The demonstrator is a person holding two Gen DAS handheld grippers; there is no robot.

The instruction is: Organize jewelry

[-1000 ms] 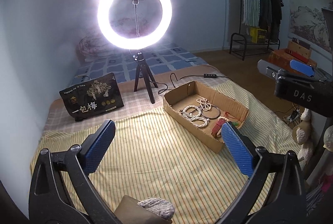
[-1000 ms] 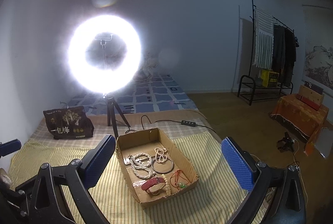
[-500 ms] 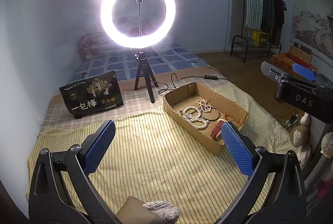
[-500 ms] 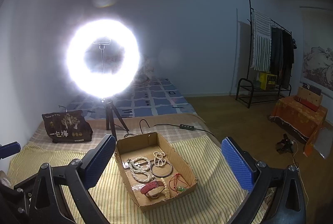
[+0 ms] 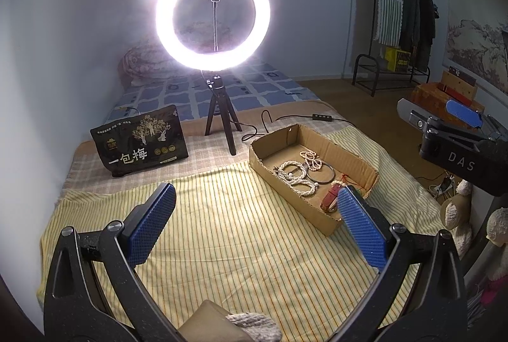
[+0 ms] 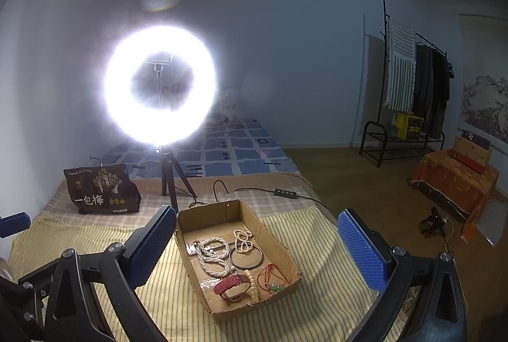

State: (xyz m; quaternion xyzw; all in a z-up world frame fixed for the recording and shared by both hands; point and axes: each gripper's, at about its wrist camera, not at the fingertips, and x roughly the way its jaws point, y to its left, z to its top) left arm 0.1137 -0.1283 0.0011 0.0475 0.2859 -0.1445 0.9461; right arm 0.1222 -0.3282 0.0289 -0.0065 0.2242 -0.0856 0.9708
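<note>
A shallow cardboard box (image 5: 346, 151) (image 6: 279, 243) lies on the striped bedspread and holds jewelry: white bead necklaces (image 5: 295, 175) (image 6: 211, 253), a dark bangle (image 5: 322, 173) (image 6: 246, 256), a red watch strap (image 5: 330, 199) (image 6: 230, 283) and a red cord piece (image 6: 270, 275). My left gripper (image 5: 254, 221) hovers open above the bedspread, left of the box, holding nothing. My right gripper (image 6: 257, 250) is open and empty, raised over the box's near end. The right gripper (image 5: 457, 126) also shows at the right edge of the left wrist view.
A lit ring light on a tripod (image 5: 219, 107) (image 6: 162, 88) stands behind the box, its cable and switch (image 5: 322, 117) beside it. A black snack bag (image 5: 139, 142) (image 6: 101, 189) stands at the left. A clothes rack (image 6: 412, 94) and orange-covered stand (image 6: 457, 180) are off the bed.
Both views have shifted slightly: the box sits a little farther from the left gripper and lower in the right wrist view. Both grippers stay open and nothing in the box has moved.
</note>
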